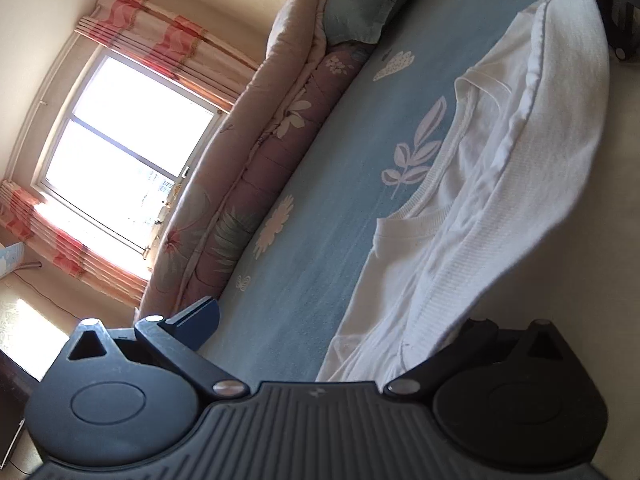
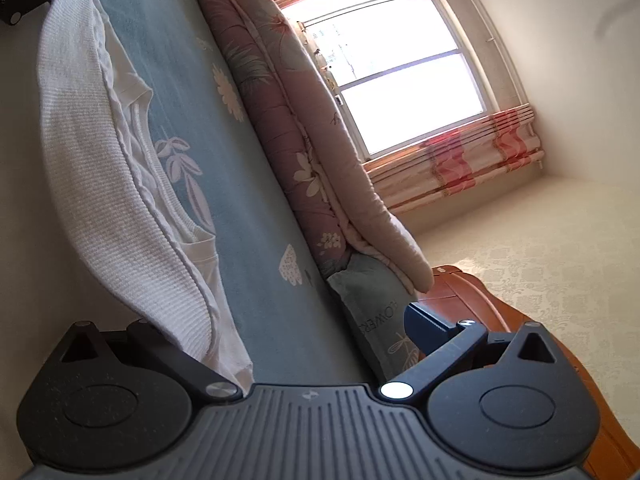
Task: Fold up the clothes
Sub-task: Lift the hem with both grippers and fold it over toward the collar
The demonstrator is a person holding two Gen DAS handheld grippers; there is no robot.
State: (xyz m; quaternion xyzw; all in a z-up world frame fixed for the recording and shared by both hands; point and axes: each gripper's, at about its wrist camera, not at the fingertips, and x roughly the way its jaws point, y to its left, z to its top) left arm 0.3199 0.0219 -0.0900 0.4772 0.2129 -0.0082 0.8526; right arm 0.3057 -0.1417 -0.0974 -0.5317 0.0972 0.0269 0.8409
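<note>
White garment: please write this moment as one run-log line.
left gripper: open, one finger hidden by white garment | right gripper: open, one finger hidden likewise | garment: on blue bedsheet, edge raised

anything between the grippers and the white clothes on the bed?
Nothing visible. The white clothes lie right at the open left gripper and right gripper, draping over one finger of each; blue bedsheet alongside.

left claw (image 1: 332, 320) – spread wide | right claw (image 2: 280, 320) – spread wide
</note>
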